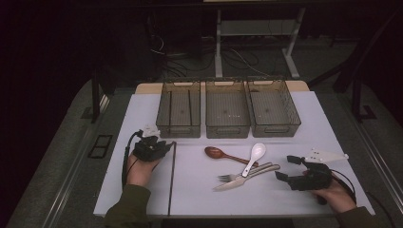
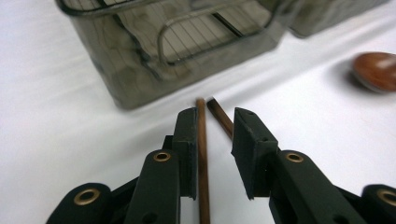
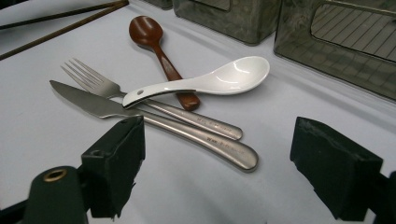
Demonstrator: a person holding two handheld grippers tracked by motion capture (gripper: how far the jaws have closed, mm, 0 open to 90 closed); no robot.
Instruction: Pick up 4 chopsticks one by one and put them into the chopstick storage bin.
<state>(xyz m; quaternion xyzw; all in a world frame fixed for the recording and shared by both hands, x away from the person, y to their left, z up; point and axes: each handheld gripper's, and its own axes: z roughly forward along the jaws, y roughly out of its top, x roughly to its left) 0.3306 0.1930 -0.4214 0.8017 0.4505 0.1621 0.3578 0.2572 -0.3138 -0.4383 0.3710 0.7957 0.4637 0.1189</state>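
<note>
- Olive-green sleeves [image 1: 124,204] at both wrists.
- Black left gripper [image 2: 212,133]: blocky jaws, brass-ringed pivot holes.
- Black right gripper [image 3: 217,161]: black cable, pale three-cornered plate.

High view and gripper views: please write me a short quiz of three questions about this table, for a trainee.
1. How many baskets stand in the row? A two, B three, C four.
2. True or false: the white spoon lies inside a basket.
3. What lies between the jaws of the left gripper?
Key: 1 B; 2 false; 3 the chopsticks.
</note>
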